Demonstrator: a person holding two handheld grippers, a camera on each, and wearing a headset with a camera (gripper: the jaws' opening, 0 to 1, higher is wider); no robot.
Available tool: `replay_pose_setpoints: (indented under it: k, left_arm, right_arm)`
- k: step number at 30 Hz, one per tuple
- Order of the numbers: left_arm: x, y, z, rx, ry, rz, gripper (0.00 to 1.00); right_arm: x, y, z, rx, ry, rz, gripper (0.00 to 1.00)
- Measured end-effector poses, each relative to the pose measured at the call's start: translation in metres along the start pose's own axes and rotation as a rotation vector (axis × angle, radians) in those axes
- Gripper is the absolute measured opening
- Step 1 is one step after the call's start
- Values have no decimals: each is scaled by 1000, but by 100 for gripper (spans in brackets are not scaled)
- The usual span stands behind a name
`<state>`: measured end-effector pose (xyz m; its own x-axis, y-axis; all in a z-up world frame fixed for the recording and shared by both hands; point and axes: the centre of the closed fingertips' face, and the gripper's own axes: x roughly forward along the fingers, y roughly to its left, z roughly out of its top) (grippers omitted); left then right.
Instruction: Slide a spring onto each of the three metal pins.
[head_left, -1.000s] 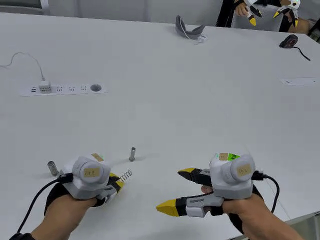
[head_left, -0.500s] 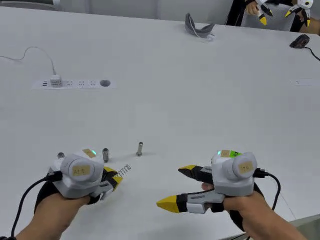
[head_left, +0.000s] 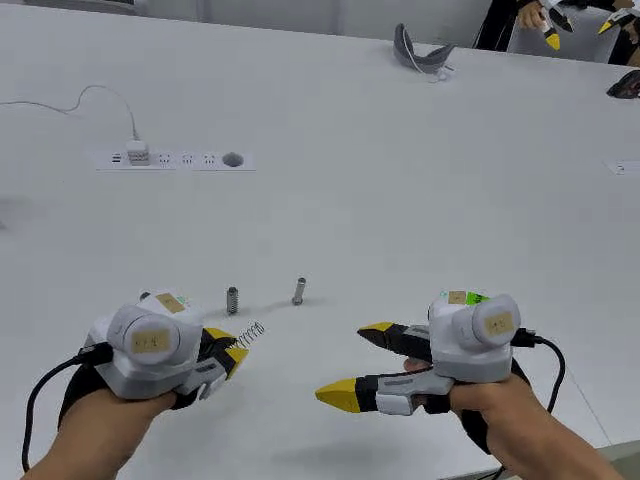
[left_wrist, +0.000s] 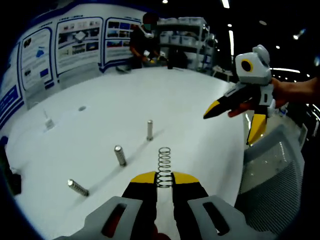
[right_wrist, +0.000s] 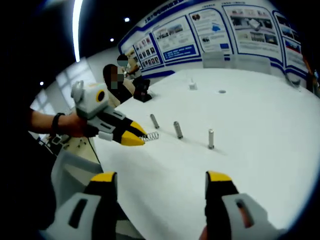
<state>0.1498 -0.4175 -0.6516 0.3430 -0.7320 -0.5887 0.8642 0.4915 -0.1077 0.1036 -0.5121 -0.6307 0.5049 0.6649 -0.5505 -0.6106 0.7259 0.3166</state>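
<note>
Pinching a spring (head_left: 250, 333) by its near end with the left gripper (head_left: 232, 352), yellow tips pressed together on the last coils. Lying close to level over the white table (head_left: 420, 200), long axis running straight on from the jaws, free end aimed away from the person and toward the row of three metal pins. Taking the middle pin (head_left: 232, 299) as the mark: spring just on the near side of it and a little to its right, apart from it. Standing upright to the right of the middle pin, a smooth bare pin (head_left: 298, 290), roughly in line with the spring's free end. To the left of the middle pin, the third pin (left_wrist: 78, 187), partly behind the left gripper's body in the head view. Looks ribbed in the left gripper view, as if wearing a coil, though cannot tell for sure. Right gripper (head_left: 352, 362) well to the right of the middle pin and nearer the person, held over the table with jaws spread wide and empty, tips turned left toward the spring. Far beyond the middle pin, flat on the table, a white power strip (head_left: 170, 159) with a plug (head_left: 138, 152) in it
</note>
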Motion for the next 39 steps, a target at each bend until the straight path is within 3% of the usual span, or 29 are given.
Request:
replay_pose_setpoints:
  k: [8, 18, 26, 39]
  left_arm:
    - [-23, -8, 0, 19, -10, -4, 10]
    - [-36, -17, -2, 41, -7, -18, 10]
    - [-37, -29, -3, 75, 2, -52, 10]
    - [-37, -44, 14, 116, -19, -93, 10]
  right_arm:
    - [10, 11, 7, 3, -10, 44, 69]
    - [18, 26, 13, 11, -28, 99, 61]
    - [20, 35, 18, 29, -45, 136, 55]
    - [26, 53, 30, 67, -79, 225, 36]
